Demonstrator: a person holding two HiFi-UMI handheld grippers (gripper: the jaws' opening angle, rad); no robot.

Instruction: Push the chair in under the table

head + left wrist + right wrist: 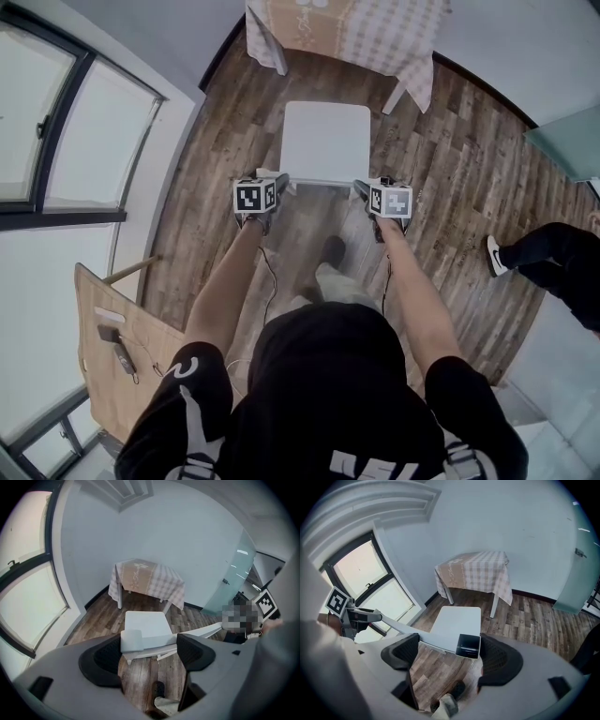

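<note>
A white chair (326, 141) stands on the wood floor, its seat facing a table (347, 28) draped in a checked cloth; seat front and table are a short way apart. My left gripper (279, 185) is at the left end of the chair's top back rail (323, 183) and my right gripper (361, 190) at the right end. In the left gripper view the jaws (147, 656) stand wide, with the rail end (131, 641) close to the left pad. In the right gripper view the jaws (450, 656) also stand wide, the hollow rail end (468, 646) beside the right pad.
A large window (56, 122) and a white wall run along the left. A wooden board (112, 347) with small items lies at lower left. Another person's leg and shoe (492, 255) are at the right, near a frosted glass door (567, 141).
</note>
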